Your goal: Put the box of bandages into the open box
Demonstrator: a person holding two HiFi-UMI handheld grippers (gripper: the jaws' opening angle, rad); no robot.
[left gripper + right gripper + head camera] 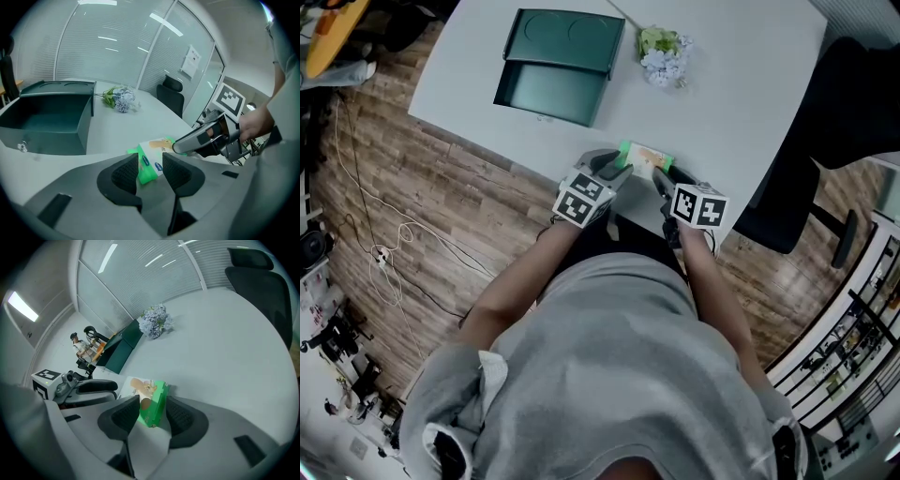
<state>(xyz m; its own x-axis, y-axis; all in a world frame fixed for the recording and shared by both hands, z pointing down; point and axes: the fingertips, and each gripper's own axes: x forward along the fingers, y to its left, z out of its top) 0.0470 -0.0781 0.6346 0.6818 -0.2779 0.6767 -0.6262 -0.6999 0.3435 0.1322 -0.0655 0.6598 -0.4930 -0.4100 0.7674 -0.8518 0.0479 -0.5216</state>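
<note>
Green-and-white cardboard box of bandages [645, 159]: one, lying flat on the table close to the person's edge, printed white face up and green sides showing. It sits between the two tools and well apart from the open box.

White, smooth-topped table [741, 94]: one, carrying every item listed here.

Dark green, rectangular open box [553, 84]: one, towards the far side of the table, its hinged lid thrown back and its inside bare in the left gripper view [47, 124].

Pale blue and green bunch of flowers [664, 54]: one, lying on the table to the right of the open box, near it but not touching.

Grey hand-held left gripper [622, 172] with a marker cube: at the near left end of the box of bandages. Its own view shows the ribbed pads [124, 173] standing apart, with a green corner of the box of bandages [152, 161] in the gap and not pressed.

Grey hand-held right gripper [659, 178] with a marker cube: at the near right end of the same box. Its own view shows the pads [180, 416] spread wide, with the green end of the box of bandages [152, 404] between them and a clear gap on the right side.

Black office chair [825, 141]: one, beside the table's right edge.

Brown wood-plank floor [441, 206]: visible to the left of the table.
</note>
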